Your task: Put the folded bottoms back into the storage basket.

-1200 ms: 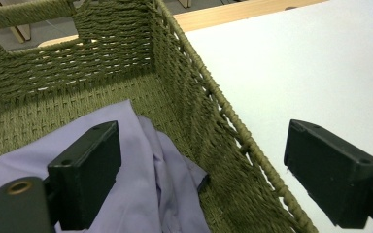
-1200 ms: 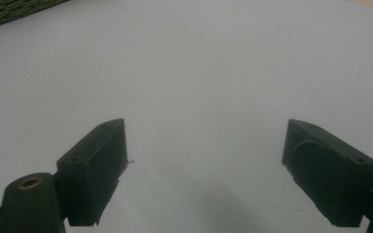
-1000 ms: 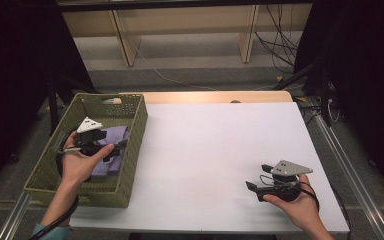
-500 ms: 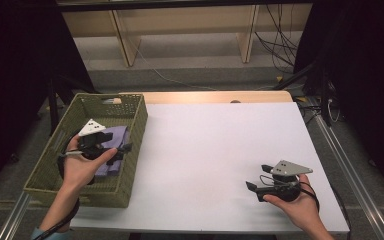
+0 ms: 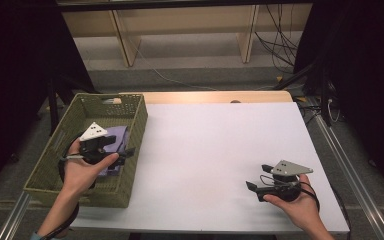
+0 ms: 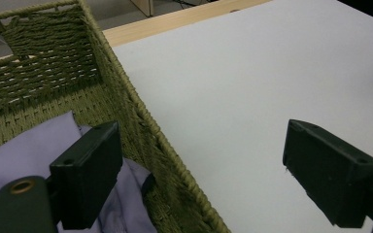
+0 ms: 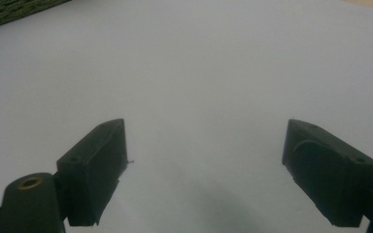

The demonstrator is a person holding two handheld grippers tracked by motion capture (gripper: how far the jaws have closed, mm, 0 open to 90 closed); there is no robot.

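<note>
The right gripper (image 5: 254,189) is idling wide open and empty on the white tabletop (image 5: 220,150). Farther off, the left gripper (image 6: 201,160) (fingers wide, gripping nothing) is straddling the basket (image 6: 141,121) wall above the lavender cloth (image 6: 24,150); closing now risks pinching wicker instead.

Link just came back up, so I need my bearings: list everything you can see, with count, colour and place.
Basket: one, olive green woven, at the table's left edge.
Cloth: one, pale purple, lying inside the basket.
Table: one, white top with a wooden strip along the far edge.
Shelving: pale wood, on the floor beyond the table.
Cables: several, dark, on the floor at far right.
Left gripper: one, black, jaws open, over the basket's right wall, above the cloth.
Right gripper: one, black, jaws open, low over the table's near right.
</note>
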